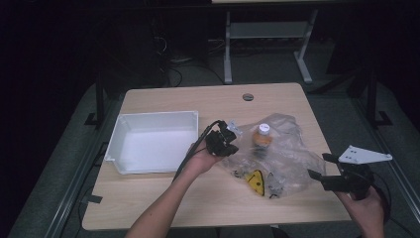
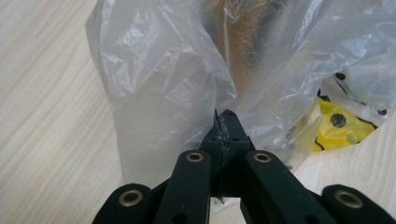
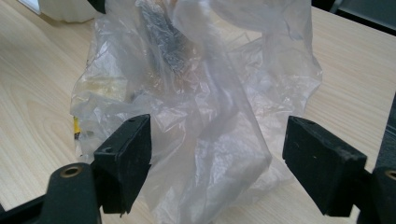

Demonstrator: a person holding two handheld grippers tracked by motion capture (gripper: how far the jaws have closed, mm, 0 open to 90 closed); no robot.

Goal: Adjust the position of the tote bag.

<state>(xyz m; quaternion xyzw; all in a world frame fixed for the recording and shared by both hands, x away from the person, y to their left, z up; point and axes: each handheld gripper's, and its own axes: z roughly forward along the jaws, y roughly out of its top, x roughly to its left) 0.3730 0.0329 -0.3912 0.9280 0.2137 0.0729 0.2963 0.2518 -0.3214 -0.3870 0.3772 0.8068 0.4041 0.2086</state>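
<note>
**Bag pinched at one edge, other jaws wide beside it**

Nearest the high camera, the person's two forearms come in over the front edge of the tabletop (image 1: 148, 198). Each hand carries a hand-held gripper. The left hand-held gripper (image 1: 229, 133) sits just right of the white bin (image 1: 154, 141), with its jaws fully closed on a fold at the left edge of the clear plastic bag (image 1: 277, 153). In the left gripper view that pinch is plain: the two black tips meet with film caught between them (image 2: 223, 122).

The bag lies crumpled on the right half of the tabletop, its film spread loosely toward the right edge. Inside it stands a small bottle (image 1: 262, 136) with a white cap, and a yellow packet (image 1: 256, 181) lies at the bag's front, near the mouth.

The right hand-held gripper (image 1: 323, 166) hovers off the bag's right side, close to the tabletop's front right corner. Its jaws stand wide apart and hold nothing. In the right gripper view, the bag's near edge (image 3: 205, 140) rises between the two pads without touching either.

Bare wood shows behind the bag up to the round cable hole (image 1: 247, 96), and along the front edge.
</note>
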